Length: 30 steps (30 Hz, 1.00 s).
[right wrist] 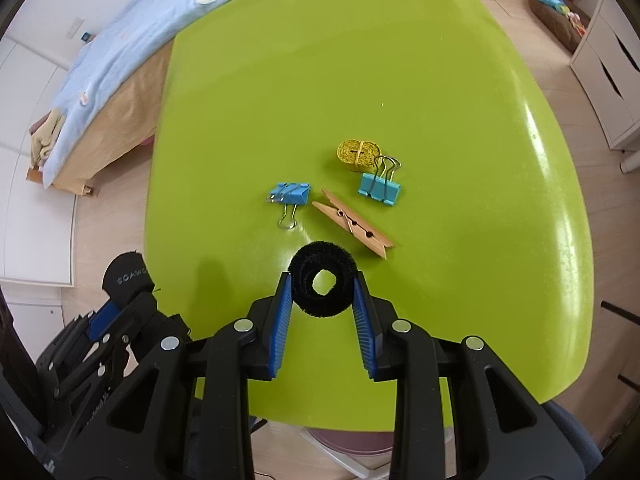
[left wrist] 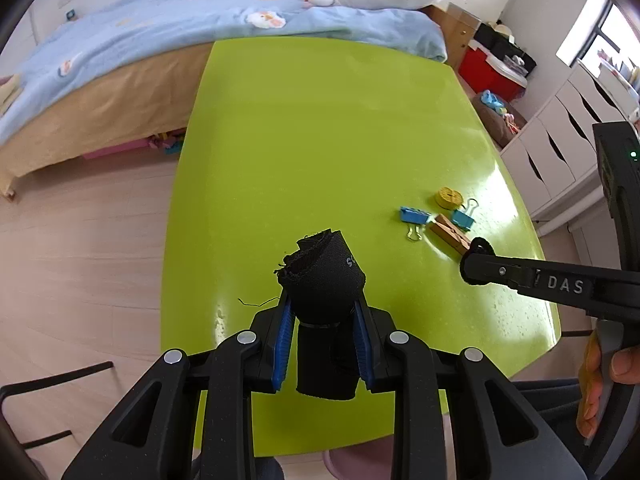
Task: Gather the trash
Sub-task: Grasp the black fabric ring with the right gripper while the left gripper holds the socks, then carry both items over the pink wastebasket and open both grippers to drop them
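Note:
My left gripper (left wrist: 323,300) is shut on a folded black webbing strap (left wrist: 324,276) and holds it above the near part of the green table (left wrist: 320,140). My right gripper (right wrist: 322,284) is shut on a black fuzzy velcro roll (right wrist: 322,290) and holds it just above the table (right wrist: 320,80). On the table lie a wooden clothespin (right wrist: 354,228), two blue binder clips (right wrist: 290,196) (right wrist: 380,186) and a yellow rolled tape (right wrist: 358,154). The right gripper with the roll (left wrist: 478,260) shows in the left wrist view, beside the clothespin (left wrist: 450,234).
A bed with a blue blanket (left wrist: 180,28) stands beyond the table's far left. White drawers (left wrist: 560,148) stand to the right. A red box (left wrist: 488,68) and a brown pet bed (left wrist: 498,116) lie on the floor. A pink round object (right wrist: 348,444) sits under the table's near edge.

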{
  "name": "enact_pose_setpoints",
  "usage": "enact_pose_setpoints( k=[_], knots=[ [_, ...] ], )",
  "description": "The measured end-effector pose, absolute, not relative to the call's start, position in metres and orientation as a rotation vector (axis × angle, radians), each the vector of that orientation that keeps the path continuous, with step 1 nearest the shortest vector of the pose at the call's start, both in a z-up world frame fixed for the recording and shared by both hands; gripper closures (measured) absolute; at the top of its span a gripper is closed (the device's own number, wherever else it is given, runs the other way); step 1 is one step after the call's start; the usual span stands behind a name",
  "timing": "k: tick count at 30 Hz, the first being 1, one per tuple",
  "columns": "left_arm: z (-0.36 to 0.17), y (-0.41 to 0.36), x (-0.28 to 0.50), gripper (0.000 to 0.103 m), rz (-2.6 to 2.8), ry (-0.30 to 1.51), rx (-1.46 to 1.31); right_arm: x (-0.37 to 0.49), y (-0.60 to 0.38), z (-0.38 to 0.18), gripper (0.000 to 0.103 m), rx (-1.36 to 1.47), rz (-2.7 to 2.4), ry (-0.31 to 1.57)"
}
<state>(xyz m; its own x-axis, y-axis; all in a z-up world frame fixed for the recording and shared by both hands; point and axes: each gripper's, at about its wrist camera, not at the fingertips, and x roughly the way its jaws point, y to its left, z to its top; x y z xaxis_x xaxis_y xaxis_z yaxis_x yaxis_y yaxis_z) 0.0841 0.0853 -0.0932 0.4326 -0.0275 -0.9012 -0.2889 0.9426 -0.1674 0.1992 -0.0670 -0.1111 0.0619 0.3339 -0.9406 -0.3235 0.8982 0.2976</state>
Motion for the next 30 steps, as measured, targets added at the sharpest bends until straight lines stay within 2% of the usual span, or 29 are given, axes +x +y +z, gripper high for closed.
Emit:
enact_pose_setpoints(
  k=[14, 30],
  knots=[
    [-0.063, 0.04, 0.035, 0.076, 0.105, 1.059, -0.222, 0.117, -0.115, -0.05, 0.073, -0.206, 0.612, 1.179],
    [-0.032, -0.006, -0.026, 0.076, -0.002, 0.99, -0.17, 0.028, -0.165, -0.025, 0.073, -0.25, 0.723, 1.081]
  ],
)
